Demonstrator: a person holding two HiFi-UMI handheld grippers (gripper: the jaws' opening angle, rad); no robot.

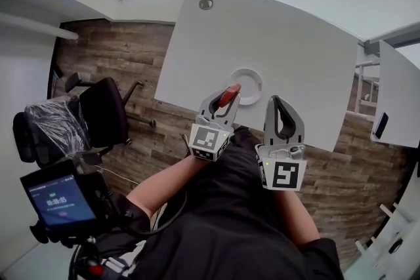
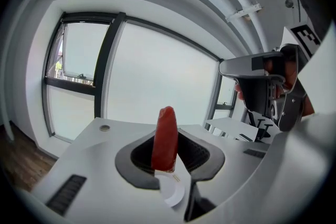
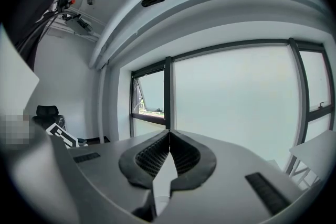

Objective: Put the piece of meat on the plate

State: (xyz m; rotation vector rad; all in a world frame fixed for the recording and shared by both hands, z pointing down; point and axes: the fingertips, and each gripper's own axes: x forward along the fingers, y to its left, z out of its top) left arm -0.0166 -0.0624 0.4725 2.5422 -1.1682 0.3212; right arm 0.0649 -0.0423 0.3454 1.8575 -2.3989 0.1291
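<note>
The left tongs (image 1: pixel 226 96) grip the red piece of meat (image 2: pixel 165 139) upright between their jaws, at the near rim of the white plate (image 1: pixel 260 83) on the bench (image 1: pixel 282 36); the right tongs (image 3: pixel 169 136), alongside, are closed and empty.

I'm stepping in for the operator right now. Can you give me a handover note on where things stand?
Left gripper: jaws shut on the red, elongated piece of meat, held upright.
Right gripper: jaws shut, empty.
The round white plate sits on the white table; in the head view the meat is at its near rim.
Done: meat picked up.
Left: lower it onto the plate, release.
</note>
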